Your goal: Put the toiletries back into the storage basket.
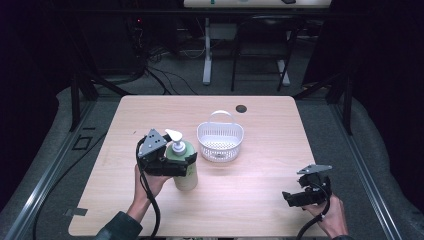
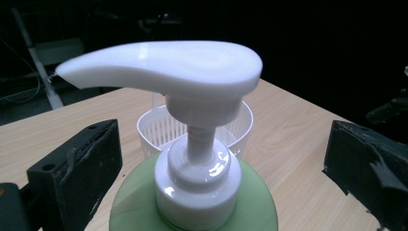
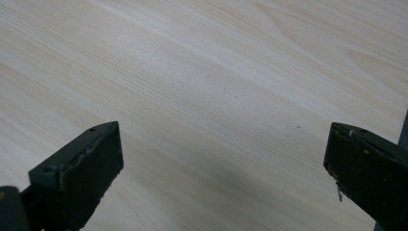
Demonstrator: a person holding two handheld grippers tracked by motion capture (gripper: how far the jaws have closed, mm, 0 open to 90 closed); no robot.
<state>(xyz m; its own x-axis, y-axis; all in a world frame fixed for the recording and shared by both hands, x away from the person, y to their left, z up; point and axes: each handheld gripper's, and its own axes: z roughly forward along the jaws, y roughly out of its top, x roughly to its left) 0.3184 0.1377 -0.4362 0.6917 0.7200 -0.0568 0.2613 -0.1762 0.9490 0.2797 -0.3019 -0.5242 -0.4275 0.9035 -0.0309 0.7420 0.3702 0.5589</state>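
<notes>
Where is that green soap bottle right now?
In the high view the green soap bottle stands upright left of the table's middle, between the jaws of the left hand-held gripper, just left of the white basket.

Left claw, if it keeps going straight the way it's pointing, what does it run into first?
The soap pump bottle already stands between the open jaws of the left claw, so it meets that first. The white basket lies behind the bottle, though how far behind is unclear.

glossy plastic pump bottle (image 2: pixel 192 202) – matt pale wood-grain table (image 3: pixel 202 86).
</notes>
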